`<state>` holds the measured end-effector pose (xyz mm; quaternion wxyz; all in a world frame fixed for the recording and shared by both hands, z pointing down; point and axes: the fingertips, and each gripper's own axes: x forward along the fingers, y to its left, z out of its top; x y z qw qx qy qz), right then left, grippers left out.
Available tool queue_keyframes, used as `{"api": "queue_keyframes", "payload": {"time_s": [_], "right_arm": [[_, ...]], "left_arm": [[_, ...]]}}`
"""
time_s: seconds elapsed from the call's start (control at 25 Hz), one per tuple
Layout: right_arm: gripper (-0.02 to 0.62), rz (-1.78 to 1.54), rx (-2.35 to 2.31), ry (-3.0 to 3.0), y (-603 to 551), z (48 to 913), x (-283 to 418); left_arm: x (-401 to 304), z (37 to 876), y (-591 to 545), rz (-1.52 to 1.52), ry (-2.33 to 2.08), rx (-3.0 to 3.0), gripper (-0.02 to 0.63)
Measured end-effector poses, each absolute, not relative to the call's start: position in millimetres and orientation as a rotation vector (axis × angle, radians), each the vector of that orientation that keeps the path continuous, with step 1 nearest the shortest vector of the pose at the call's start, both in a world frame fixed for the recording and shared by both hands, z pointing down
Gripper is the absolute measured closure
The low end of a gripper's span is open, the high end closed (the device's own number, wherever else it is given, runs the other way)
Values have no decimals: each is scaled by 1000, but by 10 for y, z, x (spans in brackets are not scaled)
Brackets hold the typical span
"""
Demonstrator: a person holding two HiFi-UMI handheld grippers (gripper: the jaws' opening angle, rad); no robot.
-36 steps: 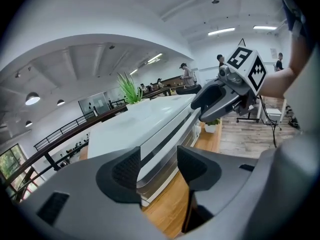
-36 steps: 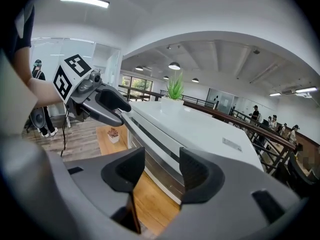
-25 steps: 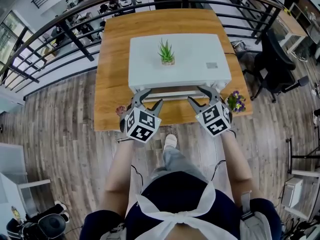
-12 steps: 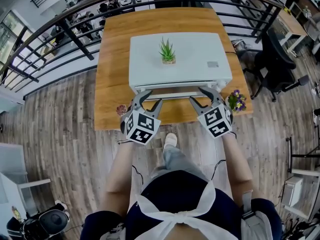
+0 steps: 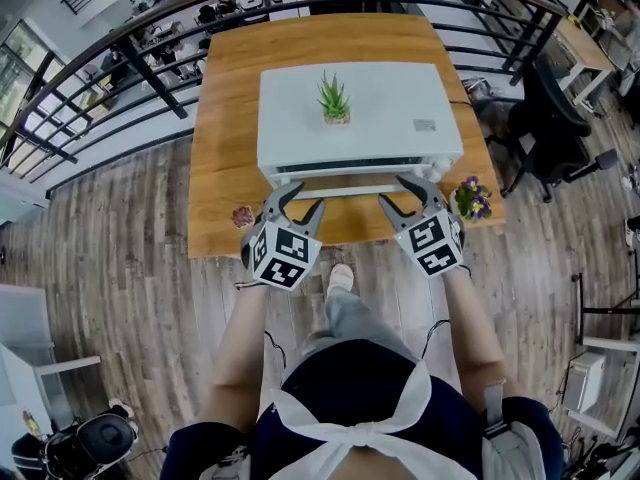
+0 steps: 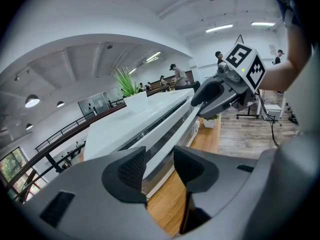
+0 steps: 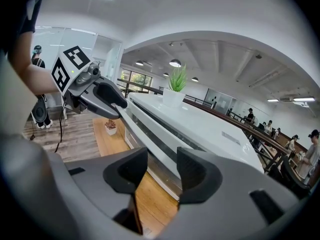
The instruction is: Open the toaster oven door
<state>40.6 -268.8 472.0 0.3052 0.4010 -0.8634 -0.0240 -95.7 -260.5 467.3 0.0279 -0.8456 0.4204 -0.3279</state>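
A white toaster oven (image 5: 360, 118) stands on a wooden table (image 5: 225, 168) with its door facing me. The white bar handle (image 5: 345, 191) runs along the door's front. My left gripper (image 5: 300, 194) is closed round the handle's left end, and in the left gripper view (image 6: 159, 165) the bar (image 6: 170, 129) passes between its pads. At the right end my right gripper (image 5: 395, 190) holds the handle (image 7: 145, 129) the same way, with the bar between its pads (image 7: 162, 166). A thin dark slit shows above the door's top edge.
A small potted plant (image 5: 333, 105) sits on top of the oven. On the table's front corners stand a pink succulent (image 5: 243, 217) and a purple flower pot (image 5: 470, 203). A black railing (image 5: 130, 58) runs behind the table, and an office chair (image 5: 550, 138) is at the right.
Both grippers' jaws have narrowed onto the handle. The grippers and the handle have drawn slightly toward me, and a dark slit now shows above the door.
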Motion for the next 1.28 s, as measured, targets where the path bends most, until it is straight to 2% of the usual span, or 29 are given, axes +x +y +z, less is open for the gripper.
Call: {"api": "queue_keyframes", "payload": {"time_s": [1.28], "right_arm": [[410, -29, 1039, -2267, -2298, 4907, 428]], "left_arm": [[-953, 4848, -2207, -989, 1294, -2664, 425]]}}
